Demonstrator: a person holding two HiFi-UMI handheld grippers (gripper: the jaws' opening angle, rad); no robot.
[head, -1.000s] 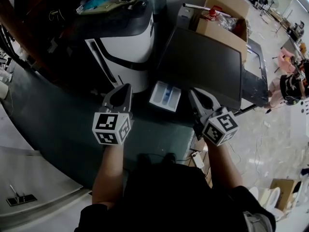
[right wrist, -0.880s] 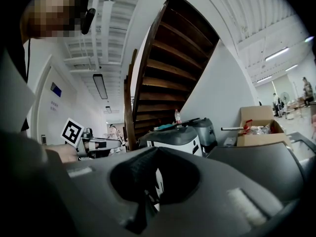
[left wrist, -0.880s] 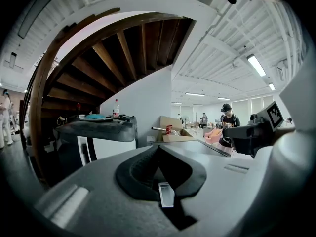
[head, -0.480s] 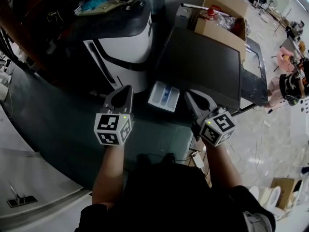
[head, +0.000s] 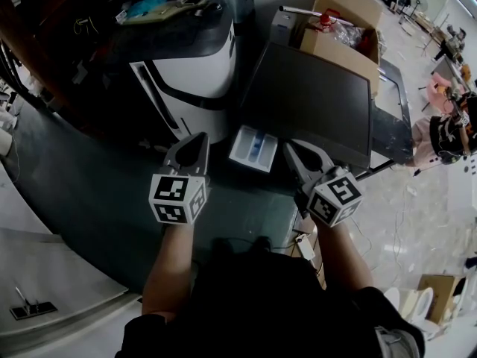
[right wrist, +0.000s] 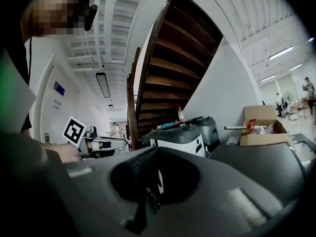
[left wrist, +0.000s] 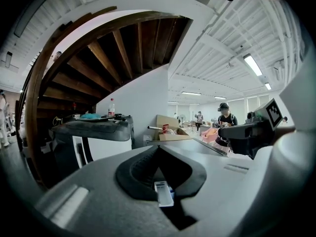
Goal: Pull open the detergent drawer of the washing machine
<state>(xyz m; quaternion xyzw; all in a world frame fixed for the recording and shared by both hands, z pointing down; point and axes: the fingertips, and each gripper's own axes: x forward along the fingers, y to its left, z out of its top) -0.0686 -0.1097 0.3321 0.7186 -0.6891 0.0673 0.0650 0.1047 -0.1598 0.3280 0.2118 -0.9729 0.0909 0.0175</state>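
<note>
White detergent drawer (head: 254, 148) stands pulled out from the dark washing machine (head: 313, 99).
It lies between the two tools: the left gripper (head: 198, 138) and the right gripper (head: 289, 149) flank it, each with jaws pressed together on nothing.

Overhead, level views apparently share drawer (head: 254, 148).
</note>
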